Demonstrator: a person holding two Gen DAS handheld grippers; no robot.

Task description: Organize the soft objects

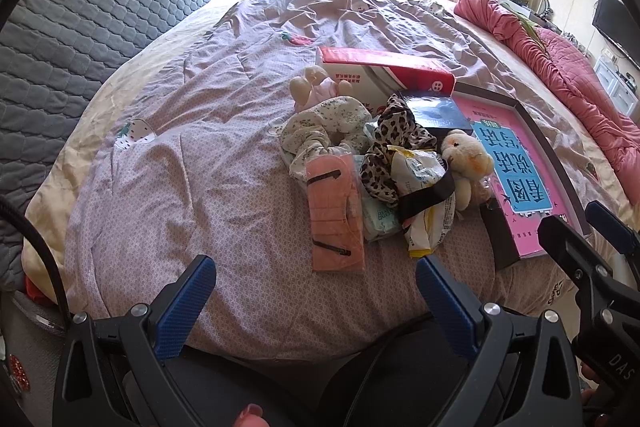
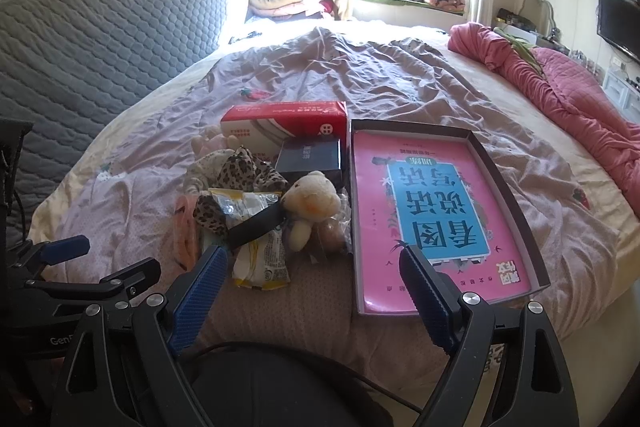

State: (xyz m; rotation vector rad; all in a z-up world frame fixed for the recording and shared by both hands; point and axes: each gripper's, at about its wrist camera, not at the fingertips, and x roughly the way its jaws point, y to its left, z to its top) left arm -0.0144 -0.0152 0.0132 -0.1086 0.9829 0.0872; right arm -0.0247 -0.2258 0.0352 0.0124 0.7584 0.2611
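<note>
Both sets of tongs are hanging apart and empty over the near edge of the bed (image 1: 168, 155), the left tongs (image 1: 316, 291) facing the heap, the right tongs (image 2: 316, 283) nearer the shallow box (image 2: 500, 179) with the pink book lying in it. The soft things are sitting piled together: a teddy bear (image 2: 310, 201), a leopard scrunchie (image 1: 394, 139), a floral scrunchie (image 1: 324, 123). A black strap (image 2: 256, 225) is lying across the crinkly packet (image 2: 260, 259) against the bear, so lifting the bear may be dragging neighbours along.

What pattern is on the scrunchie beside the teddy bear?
Leopard print, brown and black spots on the scrunchie, left of the teddy bear. It shows best in the left wrist view.
</note>
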